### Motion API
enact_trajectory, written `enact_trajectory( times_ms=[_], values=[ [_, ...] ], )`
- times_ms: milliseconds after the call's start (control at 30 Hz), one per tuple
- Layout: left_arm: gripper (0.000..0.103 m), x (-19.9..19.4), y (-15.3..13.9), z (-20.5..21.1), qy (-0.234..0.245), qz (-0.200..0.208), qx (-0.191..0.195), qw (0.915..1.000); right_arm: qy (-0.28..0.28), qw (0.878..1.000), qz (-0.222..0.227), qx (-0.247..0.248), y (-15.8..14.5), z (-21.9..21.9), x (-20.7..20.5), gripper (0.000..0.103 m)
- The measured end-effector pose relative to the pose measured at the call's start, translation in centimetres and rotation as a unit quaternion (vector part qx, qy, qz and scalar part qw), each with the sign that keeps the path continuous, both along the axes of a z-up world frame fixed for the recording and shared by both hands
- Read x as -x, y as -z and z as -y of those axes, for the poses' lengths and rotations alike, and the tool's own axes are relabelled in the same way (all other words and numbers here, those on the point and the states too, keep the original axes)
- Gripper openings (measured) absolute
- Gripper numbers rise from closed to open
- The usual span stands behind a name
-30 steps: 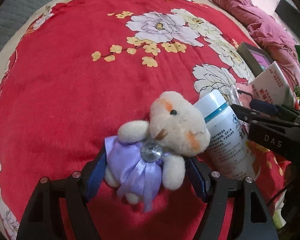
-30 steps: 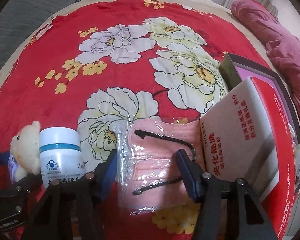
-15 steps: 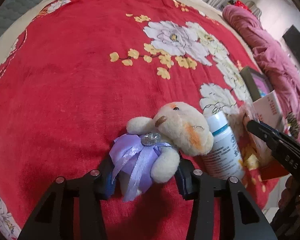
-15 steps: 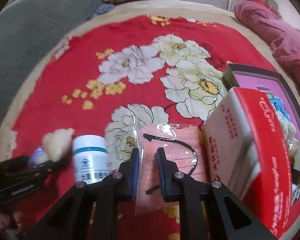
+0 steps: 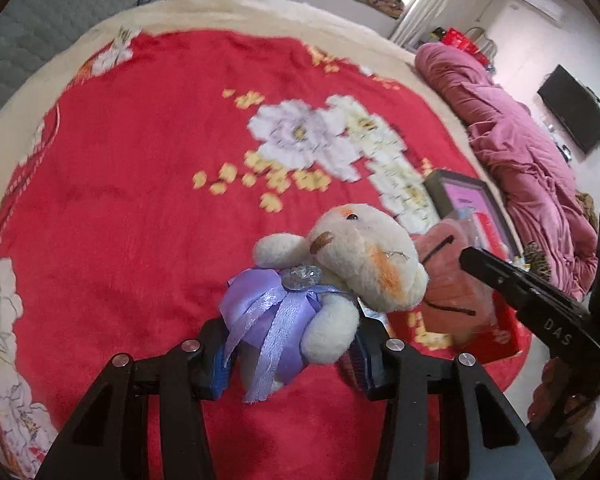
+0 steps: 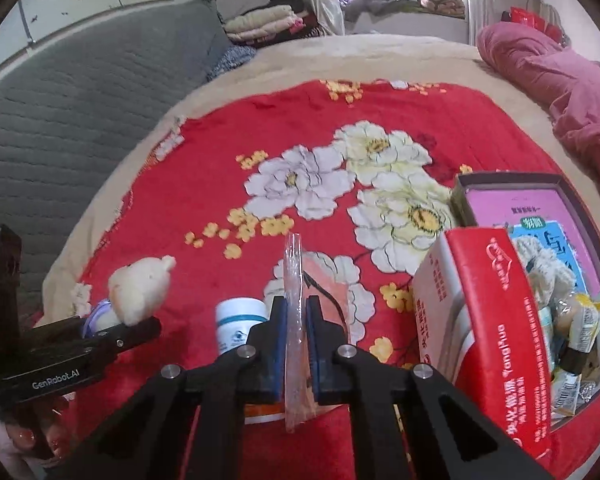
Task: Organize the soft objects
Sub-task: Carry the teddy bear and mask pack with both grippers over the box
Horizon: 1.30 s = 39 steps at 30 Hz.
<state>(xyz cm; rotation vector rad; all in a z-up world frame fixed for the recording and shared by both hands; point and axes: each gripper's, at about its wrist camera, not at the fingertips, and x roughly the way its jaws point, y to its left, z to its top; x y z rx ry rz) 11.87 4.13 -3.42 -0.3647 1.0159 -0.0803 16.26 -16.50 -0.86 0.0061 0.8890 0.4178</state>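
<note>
The left gripper [image 5: 290, 354] is clamped on the bear [image 5: 328, 280] at its soft body, which yields. The right gripper [image 6: 296, 344] pinches the bagged mask [image 6: 294, 320] by its thin edge, both likely bound for the box [image 6: 564, 196].

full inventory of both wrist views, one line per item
plush bear: 1, cream with purple ribbon dress, clamped in the left gripper above the blanket
bagged mask: 1, pink in clear plastic, pinched in the right gripper
bottle: 1, white with teal band, on blanket behind the right gripper
carton: 1, red and white, on blanket, right side
tray box: 1, dark rim, pink inside, holds small packets
blanket: 1, red floral, covers bed
quilt: 1, pink, bunched at far right
left gripper: 1, black
right gripper: 1, black
</note>
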Motion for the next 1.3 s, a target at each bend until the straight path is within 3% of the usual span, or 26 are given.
enact_trajectory(
  times_ms=[467,833,1067,1300],
  values=[
    [0.049,-1.2,-8.2,5.8,0.046,0.058,-0.026,0.9969,0.025,0.996,0.074,-0.044,-7.7,4.6,1.4,0.009],
    [0.049,-3.5,-12.1,14.7,0.099,0.087,-0.031,0.9907,0.095,0.987,0.113,-0.059,-12.2,14.5,1.4,0.009],
    [0.049,-5.2,-12.6,21.5,0.141,0.083,-0.034,0.986,0.139,0.982,0.115,-0.055,-13.0,21.5,1.4,0.009],
    [0.049,-7.1,-10.0,28.2,0.182,0.049,-0.044,0.981,0.173,0.978,0.103,-0.049,-11.4,26.6,0.9,0.009]
  ],
)
